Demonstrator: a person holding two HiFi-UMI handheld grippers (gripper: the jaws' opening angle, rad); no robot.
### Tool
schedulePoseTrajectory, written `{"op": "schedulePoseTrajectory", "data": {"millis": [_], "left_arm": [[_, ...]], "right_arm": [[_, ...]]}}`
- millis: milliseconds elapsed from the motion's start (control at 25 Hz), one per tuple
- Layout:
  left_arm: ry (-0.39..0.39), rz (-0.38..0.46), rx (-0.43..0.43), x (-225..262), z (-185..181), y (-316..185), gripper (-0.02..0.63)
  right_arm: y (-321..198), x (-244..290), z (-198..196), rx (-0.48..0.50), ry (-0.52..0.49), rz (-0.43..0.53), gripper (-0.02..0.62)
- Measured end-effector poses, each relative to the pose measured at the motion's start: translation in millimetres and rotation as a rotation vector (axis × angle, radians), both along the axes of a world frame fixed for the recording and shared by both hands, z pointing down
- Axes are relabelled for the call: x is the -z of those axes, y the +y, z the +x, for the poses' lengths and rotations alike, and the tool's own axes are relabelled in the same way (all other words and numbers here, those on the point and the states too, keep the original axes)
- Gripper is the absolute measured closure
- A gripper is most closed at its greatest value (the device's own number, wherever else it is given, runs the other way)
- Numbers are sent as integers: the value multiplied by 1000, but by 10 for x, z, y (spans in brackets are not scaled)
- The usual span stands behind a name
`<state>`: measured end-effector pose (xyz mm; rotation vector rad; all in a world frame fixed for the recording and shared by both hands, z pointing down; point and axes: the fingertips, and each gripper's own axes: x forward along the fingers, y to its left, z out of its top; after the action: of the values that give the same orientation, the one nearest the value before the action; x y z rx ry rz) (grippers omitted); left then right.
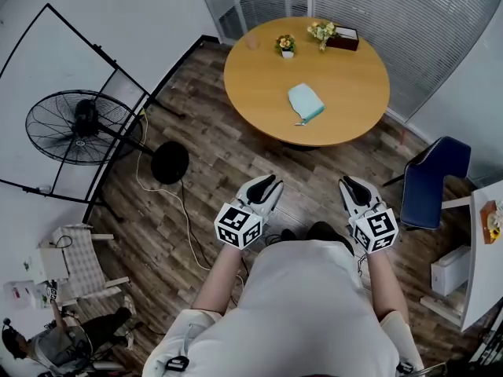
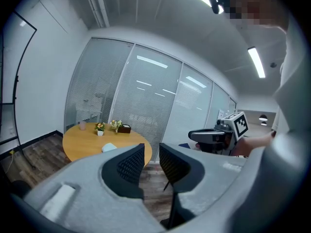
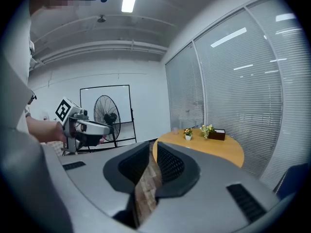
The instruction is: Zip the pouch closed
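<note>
**Left gripper** (image 1: 265,185): held in front of the person's body over the wood floor (image 1: 204,171). The bare forearm reaches forward from the white shirt (image 1: 302,312). The jaws point ahead and slightly inward towards the table, and the marker cube (image 1: 238,226) faces up. In the left gripper view the jaws stand a narrow gap apart. Nothing is between them; only floor and blinds show through.

**Right gripper** (image 1: 353,187): held level with the left one, well apart from it, on the person's right. The forearm runs straight forward and the marker cube (image 1: 376,230) faces up. In the right gripper view the jaws stand a narrow slit apart, gripping nothing; floorboards show in the gap.

**Pouch** (image 1: 305,103): pale blue-green, lying flat near the middle of the table. It is well ahead of both grippers and touched by neither. Whether its zip is open cannot be made out.

**Round table** (image 1: 259,100): light wood top, beyond the grippers.

**Flower pot** (image 1: 286,45), **second flower bunch** (image 1: 321,31), **dark box** (image 1: 343,39): grouped at the far edge of the table.

**Standing fan** (image 1: 82,128): on the floor at left, beside a whiteboard frame.

**Blue chair** (image 1: 432,183): at right, near the table.
</note>
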<state>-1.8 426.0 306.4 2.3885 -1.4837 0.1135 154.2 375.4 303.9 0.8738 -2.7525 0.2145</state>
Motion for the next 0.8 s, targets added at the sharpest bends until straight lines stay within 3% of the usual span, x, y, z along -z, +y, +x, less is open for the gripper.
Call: {"op": "schedulePoseTrajectory", "data": {"millis": [440, 800], "left_arm": [[6, -43, 47, -189, -161, -401, 517], [2, -76, 77, -301, -243, -1211, 517]], "right_arm": [[-463, -171, -140, 25, 0, -39, 545], [-1345, -314, -260, 70, 11, -76, 545]]}}
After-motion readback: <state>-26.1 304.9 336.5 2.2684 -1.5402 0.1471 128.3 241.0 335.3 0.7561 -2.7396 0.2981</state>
